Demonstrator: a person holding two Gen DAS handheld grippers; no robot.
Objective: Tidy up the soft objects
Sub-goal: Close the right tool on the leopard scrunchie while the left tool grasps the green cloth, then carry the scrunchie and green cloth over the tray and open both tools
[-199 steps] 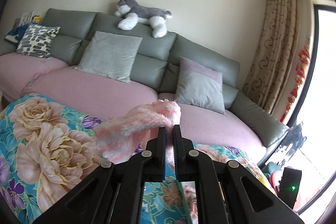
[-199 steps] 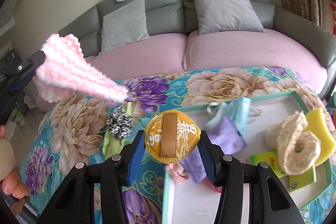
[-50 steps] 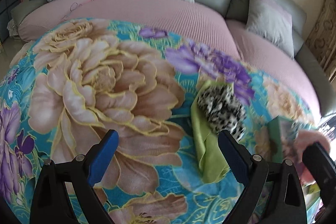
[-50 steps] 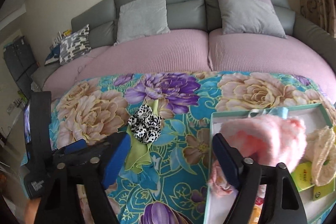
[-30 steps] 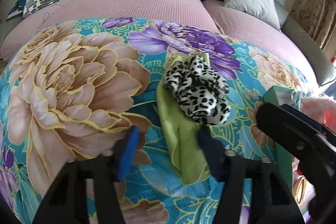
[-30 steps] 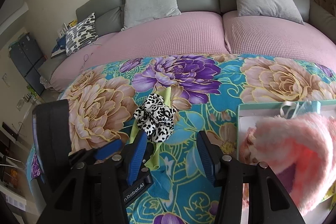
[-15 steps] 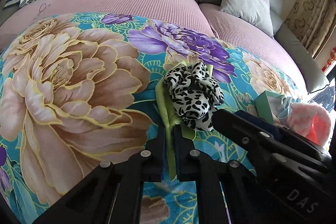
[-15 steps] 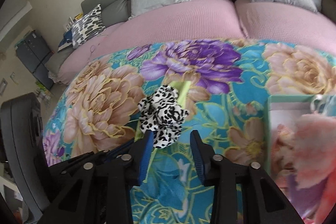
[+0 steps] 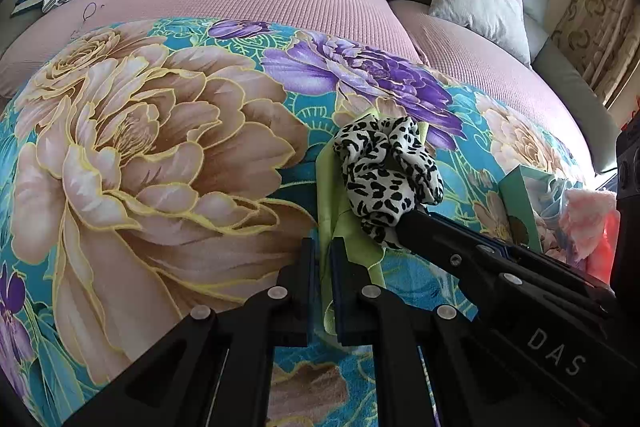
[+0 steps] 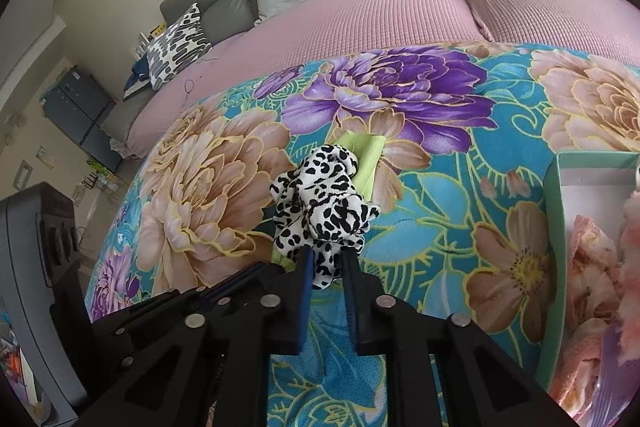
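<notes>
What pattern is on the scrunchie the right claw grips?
White with black leopard spots on the scrunchie; clearest in the right wrist view.

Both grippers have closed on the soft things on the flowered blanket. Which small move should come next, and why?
Probably lift the right gripper first: it pinches the leopard scrunchie, which lies on the green cloth that the left gripper holds. Raising it would likely free the cloth, and the tray sits to the right.

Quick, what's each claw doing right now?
Left claw: closed on the green cloth.
Right claw: closed on the leopard scrunchie.
</notes>
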